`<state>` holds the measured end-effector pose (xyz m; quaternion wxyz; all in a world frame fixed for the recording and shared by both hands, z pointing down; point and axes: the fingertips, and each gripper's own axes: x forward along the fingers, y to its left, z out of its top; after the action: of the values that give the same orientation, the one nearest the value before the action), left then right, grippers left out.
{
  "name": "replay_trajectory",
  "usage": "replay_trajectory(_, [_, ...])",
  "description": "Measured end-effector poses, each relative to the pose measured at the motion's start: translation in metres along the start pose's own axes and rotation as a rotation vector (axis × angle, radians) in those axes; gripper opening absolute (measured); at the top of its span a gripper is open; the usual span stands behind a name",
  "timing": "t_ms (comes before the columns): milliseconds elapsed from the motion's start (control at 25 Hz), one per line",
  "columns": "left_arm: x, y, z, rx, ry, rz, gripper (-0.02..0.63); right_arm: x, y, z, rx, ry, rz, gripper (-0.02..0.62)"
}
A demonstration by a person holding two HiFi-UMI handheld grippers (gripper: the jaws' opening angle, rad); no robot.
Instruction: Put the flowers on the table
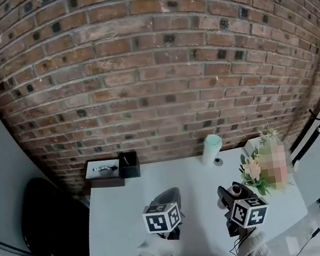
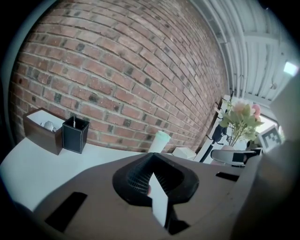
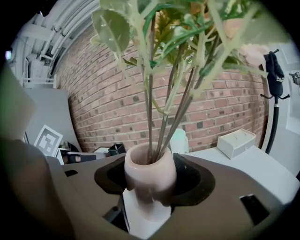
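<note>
The right gripper (image 3: 149, 199) was clenched on a pink vase (image 3: 150, 176), with the flowers (image 3: 187, 33) rising upright from it over the right part of the white table (image 1: 119, 219). Whether the vase touched the tabletop could not be told. The left gripper (image 2: 157, 199) hung beside it, jaws together and empty. A pale cup (image 1: 212, 148), a white box (image 3: 236, 140) and a black pen holder (image 1: 129, 164) stood along the brick wall (image 1: 151, 66).

— What sort of place is this looking like?
— An office or studio. A brick wall (image 1: 151, 66) is backing a white table (image 1: 119, 219), a black pen holder (image 1: 129, 165) and brown tray (image 1: 103, 172) are sitting there, and bare pipes (image 2: 234, 37) are running overhead.
</note>
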<state>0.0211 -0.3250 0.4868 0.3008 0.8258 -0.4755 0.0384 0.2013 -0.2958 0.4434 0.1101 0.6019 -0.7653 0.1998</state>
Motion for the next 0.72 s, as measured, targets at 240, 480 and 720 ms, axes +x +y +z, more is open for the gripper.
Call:
replay_trajectory(240, [0.014, 0.006, 0.011, 0.011, -0.010, 0.032, 0.008, 0.024, 0.006, 0.011, -0.022, 0.005, 0.058, 0.252])
replay_trajectory(480, [0.023, 0.010, 0.010, 0.004, -0.004, 0.057, 0.008, 0.036, -0.004, 0.009, -0.009, 0.026, 0.067, 0.252])
replay_trajectory(720, [0.032, 0.015, 0.022, 0.016, -0.009, 0.064, 0.008, 0.055, -0.007, 0.014, -0.008, 0.026, 0.095, 0.253])
